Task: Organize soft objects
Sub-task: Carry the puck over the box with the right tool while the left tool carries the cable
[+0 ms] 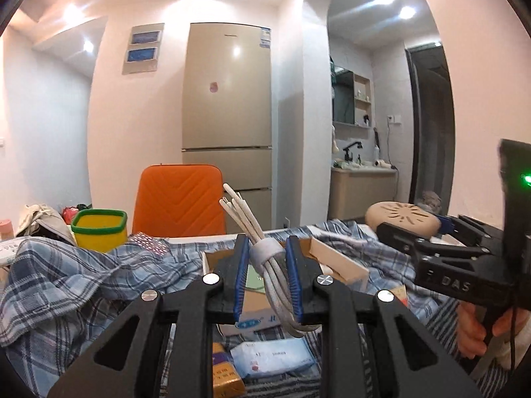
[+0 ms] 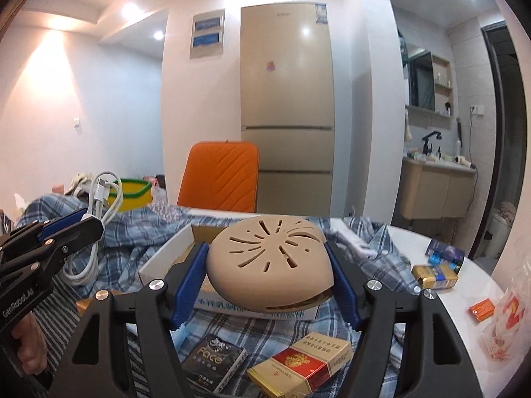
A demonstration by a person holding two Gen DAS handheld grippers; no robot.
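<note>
**Cable and pad held over the open box**

The left tongs (image 1: 267, 265) are clenched on a bundled white cable (image 1: 265, 252), wrapped by a grey strap, its loops hanging below the blue pads and its ends sticking up. The right tongs (image 2: 268, 272) hold a beige round pad (image 2: 265, 258) with slotted cut-outs, a blue pad against each side. Both things sit above an open cardboard box (image 2: 166, 258) that rests on a blue plaid cloth (image 1: 99, 272) spread over the counter (image 2: 464, 282). Cigarette packs (image 2: 298, 364) and a tissue pack (image 1: 272, 358) lie on the cloth nearer the cameras. A yellow bin (image 1: 99, 229) and an orange chair (image 1: 179, 199) stand behind.
</note>
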